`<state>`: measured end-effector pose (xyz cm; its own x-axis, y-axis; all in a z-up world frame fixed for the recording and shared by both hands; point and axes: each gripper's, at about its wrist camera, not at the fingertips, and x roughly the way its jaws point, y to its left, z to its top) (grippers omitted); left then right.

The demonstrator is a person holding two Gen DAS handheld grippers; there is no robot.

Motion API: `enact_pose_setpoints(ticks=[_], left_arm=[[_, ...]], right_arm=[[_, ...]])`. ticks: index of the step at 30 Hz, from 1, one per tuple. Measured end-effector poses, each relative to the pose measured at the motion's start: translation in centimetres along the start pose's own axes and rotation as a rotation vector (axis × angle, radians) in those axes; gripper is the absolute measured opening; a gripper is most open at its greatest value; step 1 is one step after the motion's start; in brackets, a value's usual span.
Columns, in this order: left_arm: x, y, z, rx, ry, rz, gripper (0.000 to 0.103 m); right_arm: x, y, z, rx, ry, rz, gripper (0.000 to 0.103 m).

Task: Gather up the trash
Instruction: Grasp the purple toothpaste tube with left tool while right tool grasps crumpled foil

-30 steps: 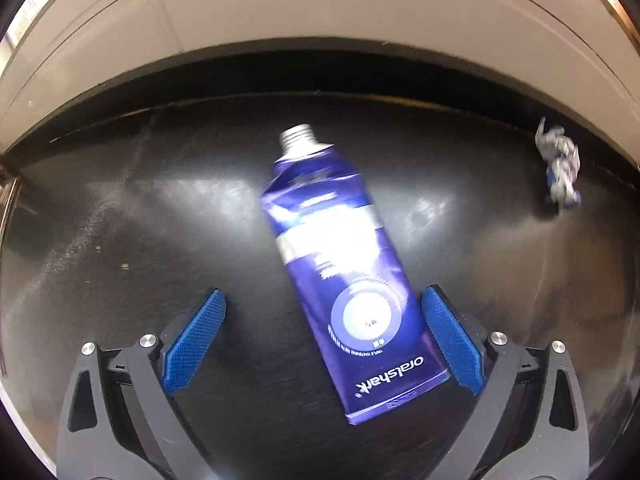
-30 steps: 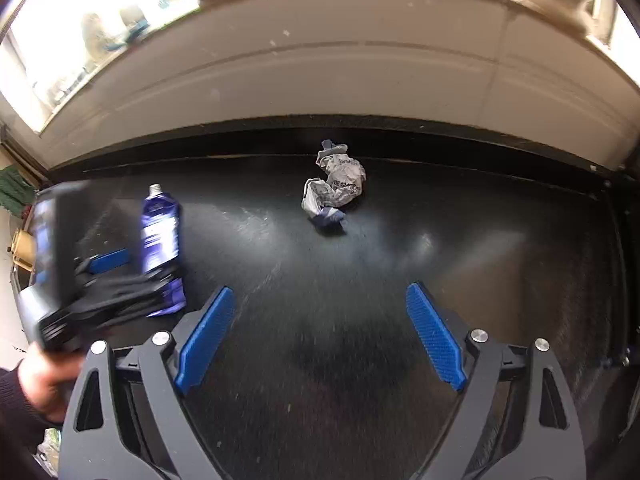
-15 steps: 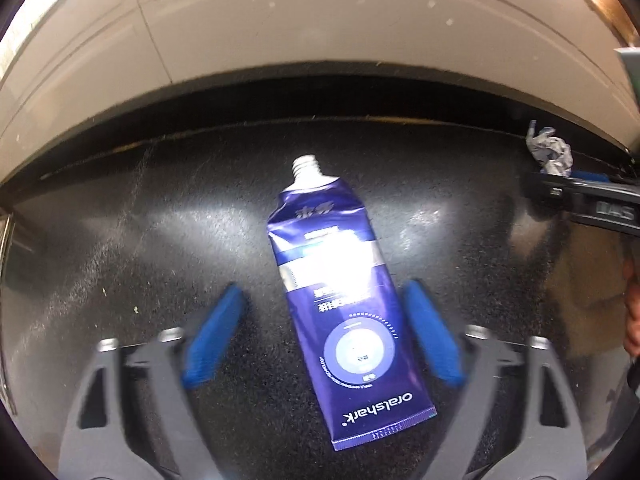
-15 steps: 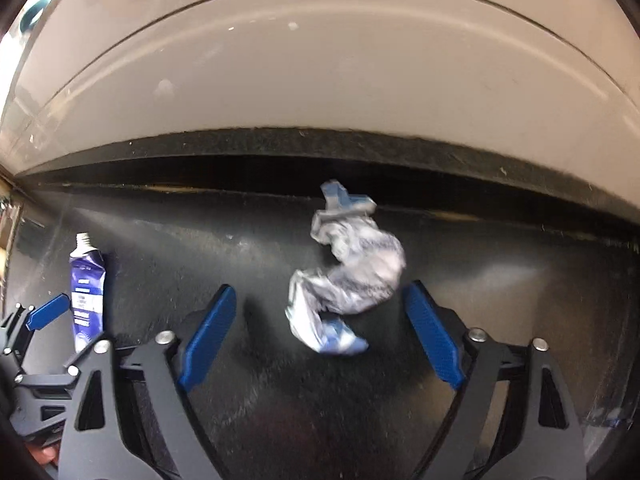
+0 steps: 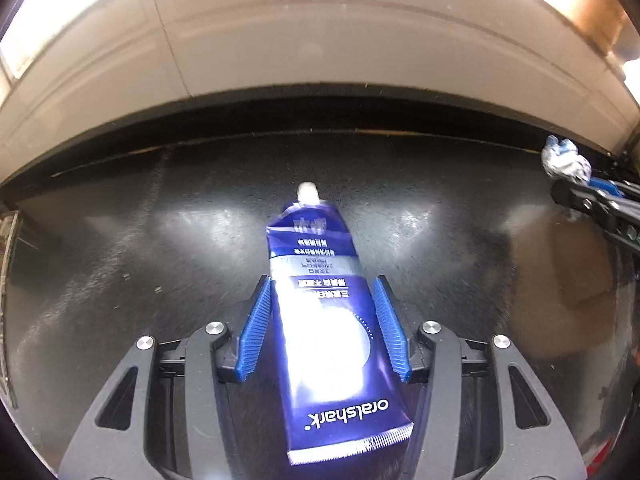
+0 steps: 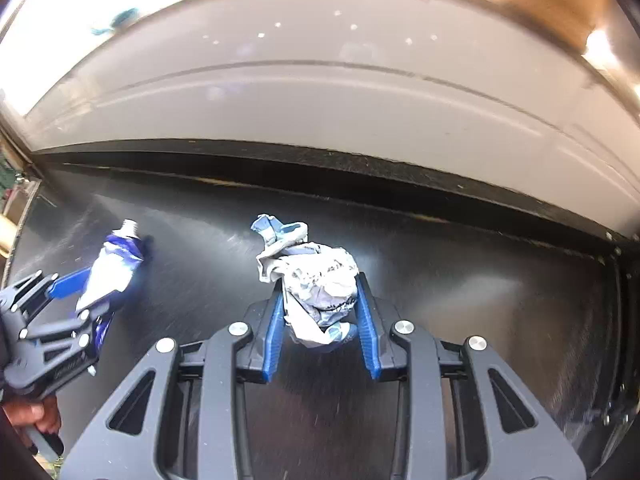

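A blue "oralshark" toothpaste tube (image 5: 320,320) lies on the black countertop (image 5: 120,240), its cap end pointing away. My left gripper (image 5: 322,292) is closed on its sides, blue pads touching it. The tube also shows at the left of the right wrist view (image 6: 112,268), inside the left gripper (image 6: 80,292). A crumpled white and blue wrapper (image 6: 316,284) lies on the counter. My right gripper (image 6: 320,292) is closed on it, pads against both sides. The wrapper (image 5: 564,160) and the right gripper (image 5: 600,196) show at the far right of the left wrist view.
A pale wall panel (image 6: 320,100) runs along the back edge of the counter, behind a dark gap. The counter's right edge (image 6: 616,280) has a raised black rim. A hand (image 6: 32,420) holds the left gripper's handle.
Both grippers moved forward and narrowed from wide open. The left one now pinches the toothpaste tube, the right one now pinches the crumpled wrapper.
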<state>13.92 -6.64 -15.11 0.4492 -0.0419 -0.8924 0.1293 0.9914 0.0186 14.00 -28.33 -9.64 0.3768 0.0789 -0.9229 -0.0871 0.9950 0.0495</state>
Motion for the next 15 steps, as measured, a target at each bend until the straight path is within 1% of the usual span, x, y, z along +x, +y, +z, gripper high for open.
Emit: enact_pose_setpoints(ticks=[1,2,3,5,7,9,10,11,12,13,14,15], left_arm=[[-0.5,0.0,-0.1,-0.002,0.008,-0.012,0.01],[-1.1,0.2,-0.3,-0.011,0.014,-0.02,0.004],[-1.7,0.3,-0.5,-0.02,0.018,-0.024,0.004],[-2.9,0.4,-1.5,-0.014,0.003,-0.021,0.0],[-3.4,0.7,-2.6,-0.015,-0.001,-0.034,0.0],[-3.4,1.5,-3.2,-0.019,0.013,-0.077,0.001],[-3.1,1.8,-3.4,-0.011,0.019,-0.071,0.002],[-2.9,1.8,-3.4,0.007,0.014,-0.064,0.013],[-2.7,1.9,-3.5,0.035,0.006,-0.069,0.026],[-2.4,1.7,-3.4,0.076,-0.005,-0.065,0.069],[-2.0,1.4,-3.1,0.105,-0.011,-0.059,0.09],[-1.6,1.1,-2.8,0.124,-0.011,-0.072,0.09]], right_arm=[[-1.1,0.1,-0.6,0.003,-0.009,0.003,0.033],[-2.2,0.3,-1.3,0.005,-0.018,0.007,0.033],[-2.8,0.5,-1.7,0.005,-0.024,0.009,0.033],[-4.6,1.0,-3.3,-0.001,-0.034,0.011,0.033],[-5.9,0.9,-4.6,0.003,-0.04,0.018,0.033],[-7.3,1.1,-6.0,0.013,-0.047,0.022,0.033],[-7.9,1.1,-6.6,0.018,-0.051,0.027,0.033],[-8.1,0.9,-6.9,0.021,-0.053,0.028,0.033],[-8.5,1.2,-7.3,0.024,-0.056,0.029,0.033],[-8.9,1.3,-7.9,0.029,-0.059,0.03,0.033],[-9.4,1.8,-8.3,0.034,-0.061,0.029,0.033],[-9.8,1.7,-8.9,0.042,-0.061,0.029,0.033]])
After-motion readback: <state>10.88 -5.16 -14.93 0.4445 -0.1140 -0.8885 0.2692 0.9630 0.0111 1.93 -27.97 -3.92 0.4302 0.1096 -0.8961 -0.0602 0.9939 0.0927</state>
